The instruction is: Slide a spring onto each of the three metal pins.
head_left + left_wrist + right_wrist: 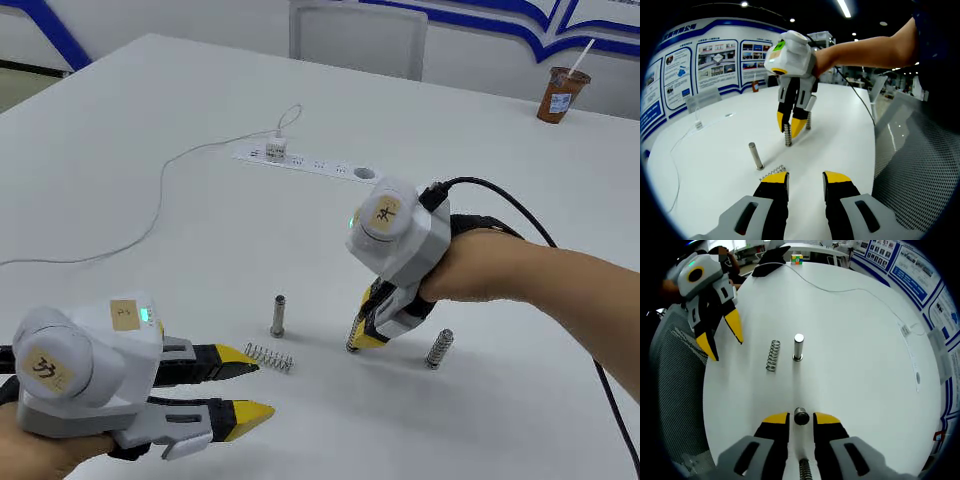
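carefully: your left gripper [262, 388] hangs open and your right gripper [362, 338] pinches a spring [787, 136] on the middle pin [801, 416]; push crooked and it may jam; the loose spring [268, 357] lies beside the bare pin [278, 315].

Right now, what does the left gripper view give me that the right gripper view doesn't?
Left gripper view: a side look at the right gripper, its tips straddling a spring-wrapped pin, with a second sprung pin behind it.
Right gripper view: a look straight down on that pin's top between its own jaws, plus the left gripper, open, off to one side. I cannot tell whether the right one pinches.
Both: the bare pin standing upright and the loose spring lying beside it.
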Demonstrator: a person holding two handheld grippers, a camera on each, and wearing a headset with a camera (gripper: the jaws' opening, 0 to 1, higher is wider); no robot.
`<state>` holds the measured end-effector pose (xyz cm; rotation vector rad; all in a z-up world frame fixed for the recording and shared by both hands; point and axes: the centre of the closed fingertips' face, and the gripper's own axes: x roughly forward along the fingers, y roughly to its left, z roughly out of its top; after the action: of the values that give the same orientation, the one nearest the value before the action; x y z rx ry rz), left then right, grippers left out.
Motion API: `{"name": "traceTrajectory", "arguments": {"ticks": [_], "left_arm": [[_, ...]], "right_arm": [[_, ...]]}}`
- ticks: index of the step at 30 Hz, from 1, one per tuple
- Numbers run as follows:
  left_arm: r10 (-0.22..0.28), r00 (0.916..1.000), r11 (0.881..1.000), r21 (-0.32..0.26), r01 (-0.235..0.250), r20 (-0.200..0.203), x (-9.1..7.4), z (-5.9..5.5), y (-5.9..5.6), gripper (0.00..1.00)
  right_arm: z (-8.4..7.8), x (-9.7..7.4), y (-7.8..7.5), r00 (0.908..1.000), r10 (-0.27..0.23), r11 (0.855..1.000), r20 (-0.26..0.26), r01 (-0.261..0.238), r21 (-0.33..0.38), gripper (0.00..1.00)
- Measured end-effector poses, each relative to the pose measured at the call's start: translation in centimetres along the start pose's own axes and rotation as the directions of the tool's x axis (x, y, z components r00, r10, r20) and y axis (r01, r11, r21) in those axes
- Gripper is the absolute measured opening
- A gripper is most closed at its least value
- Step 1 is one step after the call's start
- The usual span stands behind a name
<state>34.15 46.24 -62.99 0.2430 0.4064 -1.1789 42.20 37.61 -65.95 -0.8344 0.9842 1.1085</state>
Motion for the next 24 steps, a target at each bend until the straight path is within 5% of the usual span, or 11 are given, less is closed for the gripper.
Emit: {"name": "traceTrajectory", "arguments": {"ticks": [10, 24], "left_arm": [[0.000, 1.0000, 1.000, 0.001, 0.000, -0.003, -0.1, 0.0, 0.1, 0.28], [0.009, 0.9999, 1.000, -0.001, -0.009, -0.007, -0.3, -0.2, 0.2, 0.28]], "right_arm": [[2.1, -0.8, 0.7, 0.9979, -0.005, 1.000, 0.065, 0.005, -0.004, 0.23], [4.8, 0.8, 3.3, 0.9945, 0.034, 0.999, 0.099, -0.033, -0.016, 0.23]]}}
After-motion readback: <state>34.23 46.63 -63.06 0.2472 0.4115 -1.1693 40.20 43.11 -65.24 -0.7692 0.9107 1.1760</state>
